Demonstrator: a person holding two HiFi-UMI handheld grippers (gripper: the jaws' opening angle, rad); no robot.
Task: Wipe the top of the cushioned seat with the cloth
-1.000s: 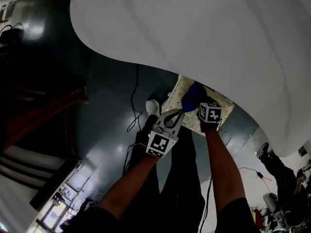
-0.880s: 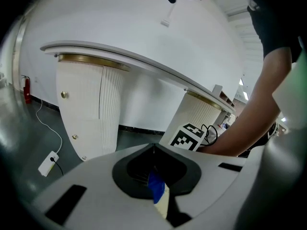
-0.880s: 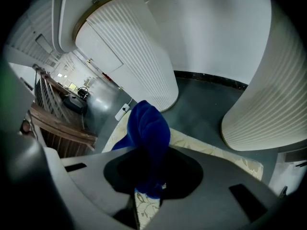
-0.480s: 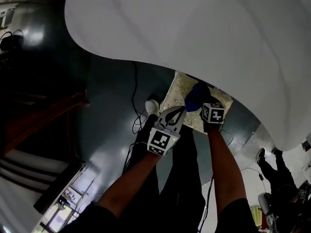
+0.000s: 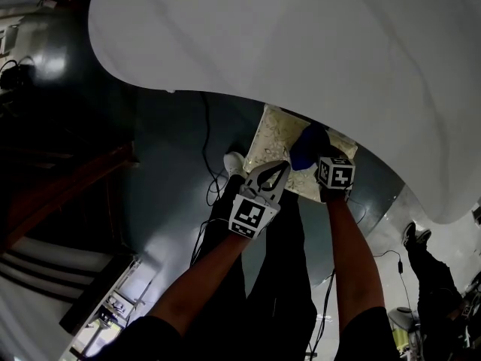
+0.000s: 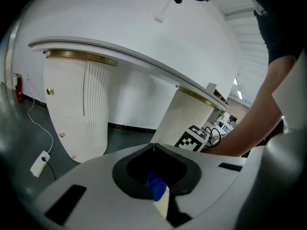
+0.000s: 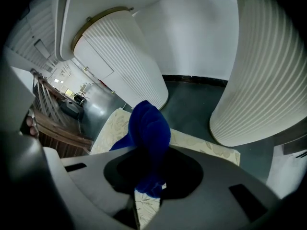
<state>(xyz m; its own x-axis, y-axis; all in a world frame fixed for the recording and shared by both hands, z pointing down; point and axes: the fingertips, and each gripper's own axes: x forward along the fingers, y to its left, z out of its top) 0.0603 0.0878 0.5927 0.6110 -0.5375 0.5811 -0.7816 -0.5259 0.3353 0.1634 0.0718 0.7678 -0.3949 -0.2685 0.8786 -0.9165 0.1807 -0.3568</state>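
Note:
The cushioned seat (image 5: 272,138) is cream with a leaf pattern and stands on the dark floor, partly under the white tabletop. A blue cloth (image 5: 307,146) is bunched on its top. My right gripper (image 5: 317,158) is shut on the cloth, which rises between its jaws as a blue fold (image 7: 147,128) over the seat (image 7: 204,146). My left gripper (image 5: 283,165) hovers at the seat's near edge, left of the right one, with its jaws shut and nothing between them. In the left gripper view (image 6: 153,146), a bit of cloth (image 6: 155,186) shows below the jaws.
A large white tabletop (image 5: 316,59) overhangs the far part of the seat. It rests on white ribbed pedestals (image 7: 266,80) (image 7: 122,61) just beyond the seat. Cables (image 5: 204,156) trail over the dark floor. My shoe (image 5: 235,164) stands left of the seat.
The right gripper with the cloth has drifted slightly right across the seat. The left gripper has kept beside it. The head view has shifted a little.

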